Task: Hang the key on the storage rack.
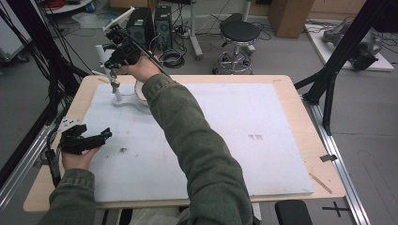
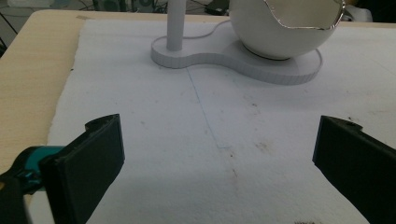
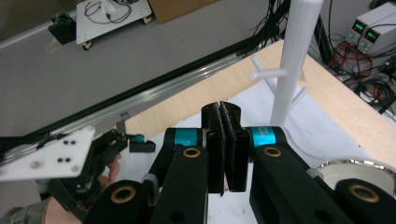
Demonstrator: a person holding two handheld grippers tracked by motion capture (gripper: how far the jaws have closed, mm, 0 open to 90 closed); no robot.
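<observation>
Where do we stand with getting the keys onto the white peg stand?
Looks done: the right gripper is up at the peg stand, jaws shut, with what looks like a bunch of keys dangling by the post. In hand: I cannot tell whether the bunch hangs from a peg or from the jaws. Probably left: seating it and letting go. The left gripper waits open and empty.

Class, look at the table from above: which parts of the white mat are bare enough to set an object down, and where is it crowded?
The white mat is bare across its right half, out to the wooden table edge. The near strip between the two forearms is free too. The far left corner is crowded: the white stand with its bowl, and the right gripper above them.
</observation>
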